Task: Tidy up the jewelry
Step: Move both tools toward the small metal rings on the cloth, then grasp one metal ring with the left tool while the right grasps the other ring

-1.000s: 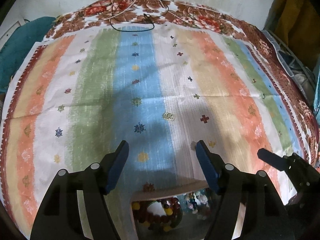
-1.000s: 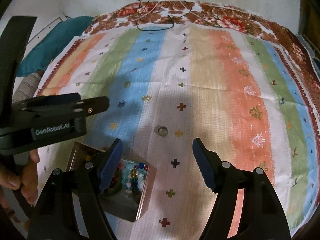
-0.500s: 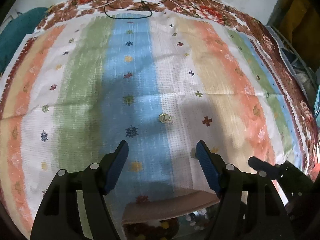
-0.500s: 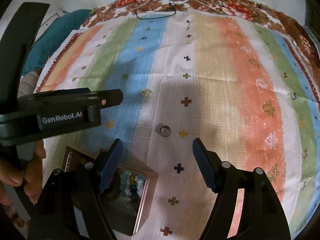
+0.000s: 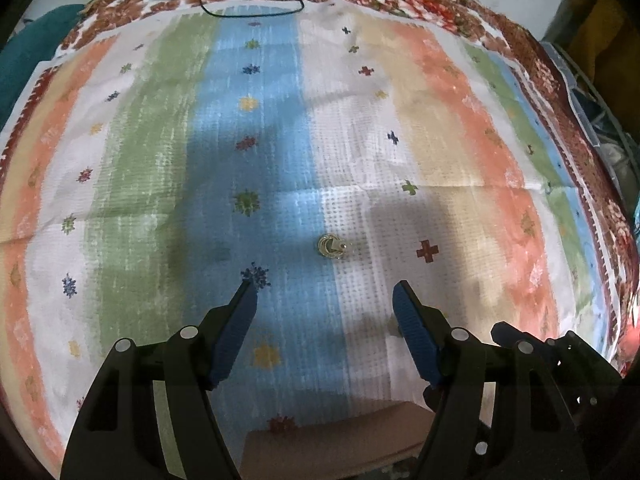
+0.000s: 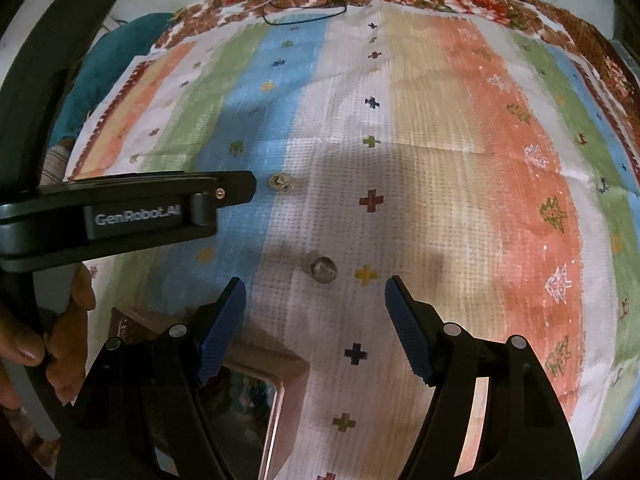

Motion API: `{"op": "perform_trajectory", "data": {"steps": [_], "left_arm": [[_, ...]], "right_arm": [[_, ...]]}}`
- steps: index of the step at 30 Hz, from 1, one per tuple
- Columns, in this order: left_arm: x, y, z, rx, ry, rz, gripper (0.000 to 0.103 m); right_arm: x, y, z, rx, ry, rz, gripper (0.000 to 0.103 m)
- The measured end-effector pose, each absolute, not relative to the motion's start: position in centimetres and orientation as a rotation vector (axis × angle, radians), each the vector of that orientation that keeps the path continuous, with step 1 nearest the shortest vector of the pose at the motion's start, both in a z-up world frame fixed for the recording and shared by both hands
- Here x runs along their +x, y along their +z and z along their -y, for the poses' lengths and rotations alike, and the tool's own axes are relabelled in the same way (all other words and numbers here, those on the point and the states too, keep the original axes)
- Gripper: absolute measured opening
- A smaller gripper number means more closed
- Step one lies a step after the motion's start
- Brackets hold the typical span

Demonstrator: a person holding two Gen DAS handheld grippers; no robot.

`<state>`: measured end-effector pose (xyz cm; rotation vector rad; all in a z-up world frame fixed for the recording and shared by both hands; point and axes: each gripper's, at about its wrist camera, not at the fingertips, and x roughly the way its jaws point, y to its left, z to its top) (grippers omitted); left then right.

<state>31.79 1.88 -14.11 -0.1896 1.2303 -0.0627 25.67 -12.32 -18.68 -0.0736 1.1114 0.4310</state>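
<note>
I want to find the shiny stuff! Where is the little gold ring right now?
The little gold ring lies on the striped cloth, at the edge of the blue stripe, just ahead of the open left tool; a clear ring lies nearer the right tool.

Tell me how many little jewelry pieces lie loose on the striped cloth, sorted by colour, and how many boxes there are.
Gold-coloured loose piece: 1
Clear, silvery loose piece: 1
Box with beads inside: 1
Total: 3
</note>
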Motion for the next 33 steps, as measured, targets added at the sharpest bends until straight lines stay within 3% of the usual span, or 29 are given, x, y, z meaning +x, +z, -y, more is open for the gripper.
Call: {"op": "perform_trajectory", "data": {"steps": [19,21,26,30,33], "left_arm": [[35.1,-17.7,-1.3,-0.131,-0.091,-1.295,0.065],[35.3,-18.0,-1.4,-0.136,-0.095,-1.299,0.06],[35.7,-18.4,-1.4,-0.135,-0.122,-1.311,0.057],[36.1,-18.7,-1.3,-0.123,-0.131,-1.319,0.046],[36.3,-19.0,-0.8,-0.089,-0.137,-1.329,0.044]], "right_arm": [[28.4,-21.0,10.6,-0.11,0.433,-1.182,0.072],[28.7,-21.4,10.4,-0.12,0.428,-1.192,0.066],[29.1,-22.3,10.2,-0.124,0.421,-1.211,0.064],[29.5,-22.9,10.0,-0.116,0.424,-1.223,0.058],[29.5,-23.1,9.9,-0.117,0.423,-1.228,0.048]]}}
